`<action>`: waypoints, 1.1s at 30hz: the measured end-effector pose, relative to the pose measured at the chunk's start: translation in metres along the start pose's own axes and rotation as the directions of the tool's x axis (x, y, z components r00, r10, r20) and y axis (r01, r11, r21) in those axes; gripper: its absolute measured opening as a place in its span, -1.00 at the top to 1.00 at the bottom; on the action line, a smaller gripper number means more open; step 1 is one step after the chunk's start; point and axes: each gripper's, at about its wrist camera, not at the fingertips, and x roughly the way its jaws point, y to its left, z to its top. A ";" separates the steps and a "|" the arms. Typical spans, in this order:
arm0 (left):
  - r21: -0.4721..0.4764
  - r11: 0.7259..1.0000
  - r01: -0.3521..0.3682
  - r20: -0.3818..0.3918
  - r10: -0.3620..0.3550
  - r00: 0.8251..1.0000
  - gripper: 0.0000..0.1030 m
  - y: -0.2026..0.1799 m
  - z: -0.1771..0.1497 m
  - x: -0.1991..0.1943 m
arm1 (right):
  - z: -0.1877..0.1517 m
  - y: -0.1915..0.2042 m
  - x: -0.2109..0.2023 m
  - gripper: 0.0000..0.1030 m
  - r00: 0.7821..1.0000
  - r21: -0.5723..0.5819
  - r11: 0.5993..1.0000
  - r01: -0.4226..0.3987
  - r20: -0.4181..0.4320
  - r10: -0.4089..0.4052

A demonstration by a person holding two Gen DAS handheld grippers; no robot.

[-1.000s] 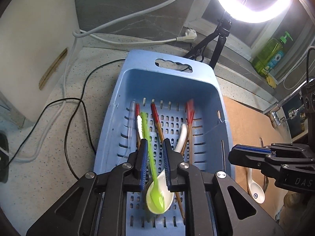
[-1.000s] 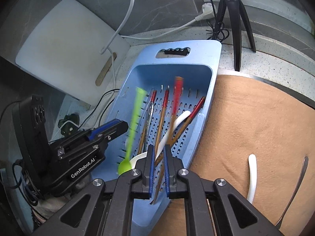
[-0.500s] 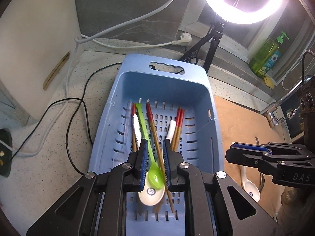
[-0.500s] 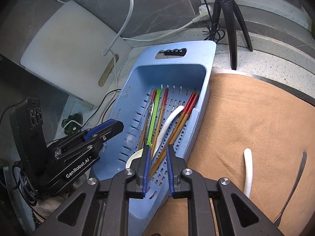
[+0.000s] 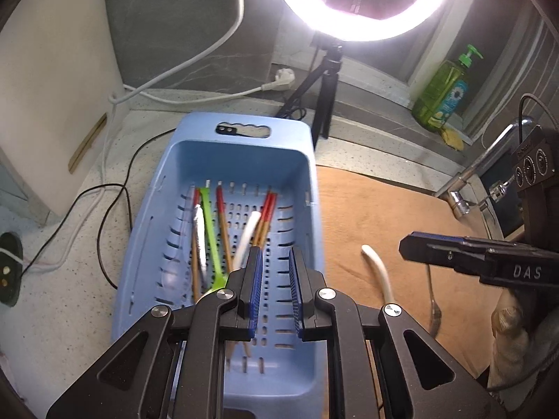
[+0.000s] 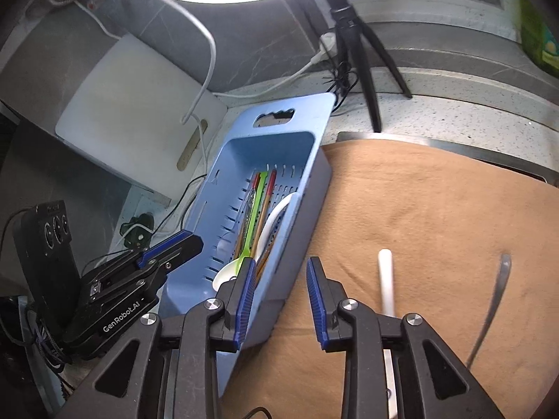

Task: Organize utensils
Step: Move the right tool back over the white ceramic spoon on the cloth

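Observation:
The blue basket [image 5: 241, 160] holds a green spoon [image 5: 211, 237], red-tipped chopsticks [image 5: 265, 216], a white spoon [image 5: 246, 234] and a metal spoon [image 5: 199, 237]. My left gripper [image 5: 276, 255] hovers over the basket's near right part, its jaws almost closed with only a slit and nothing in it. On the brown cloth lie another white spoon [image 6: 386, 279] and a metal spoon [image 6: 499, 279]. My right gripper [image 6: 279, 269] hangs over the basket's right wall and the cloth edge. Its jaws are opening and nothing is between them. Each gripper appears in the other's view, the right gripper [image 5: 407, 244] and the left gripper [image 6: 195, 239].
A ring light [image 5: 360, 0] on a black tripod [image 5: 325, 97] stands behind the basket. A green soap bottle [image 5: 443, 90] and a tap [image 5: 489, 160] are at the back right. A white cutting board [image 6: 139, 115] leans at the left, with cables [image 5: 104, 209] on the counter. The brown cloth [image 6: 436, 209] covers the right side.
The green spoon and a red-tipped chopstick, blurred in the air a second ago, now lie in the basket. Both grippers drew back and rightward. The right jaws widened.

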 end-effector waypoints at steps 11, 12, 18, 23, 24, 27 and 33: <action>0.026 0.998 0.060 -0.023 -0.059 0.998 0.68 -0.059 -0.021 0.000 | -0.007 -0.065 -0.045 0.47 0.997 0.004 1.000 0.016 0.072 -0.017; 0.029 0.997 0.069 -0.035 -0.068 0.997 0.64 -0.066 -0.027 0.002 | -0.008 -0.071 -0.045 0.44 0.998 0.004 1.000 0.015 0.055 -0.016; 0.045 0.993 0.107 -0.106 -0.102 0.989 0.47 -0.109 -0.064 0.013 | -0.013 -0.089 -0.033 0.40 0.993 -0.040 0.995 -0.088 -0.080 0.084; 0.019 0.997 0.078 -0.113 -0.075 0.991 0.43 -0.130 -0.089 0.014 | -0.019 -0.091 -0.018 0.39 0.978 -0.106 0.984 -0.144 -0.169 0.125; 0.007 0.998 0.067 -0.112 -0.066 0.991 0.43 -0.132 -0.093 0.014 | -0.021 -0.092 -0.014 0.39 0.974 -0.117 0.981 -0.155 -0.185 0.132; -0.042 0.998 0.048 -0.125 -0.053 0.991 0.41 -0.138 -0.105 0.016 | -0.024 -0.094 -0.003 0.39 0.963 -0.145 0.974 -0.175 -0.231 0.139; -0.108 0.994 0.014 -0.142 -0.029 0.990 0.25 -0.154 -0.126 0.025 | -0.026 -0.099 0.024 0.39 0.936 -0.163 0.962 -0.221 -0.311 0.162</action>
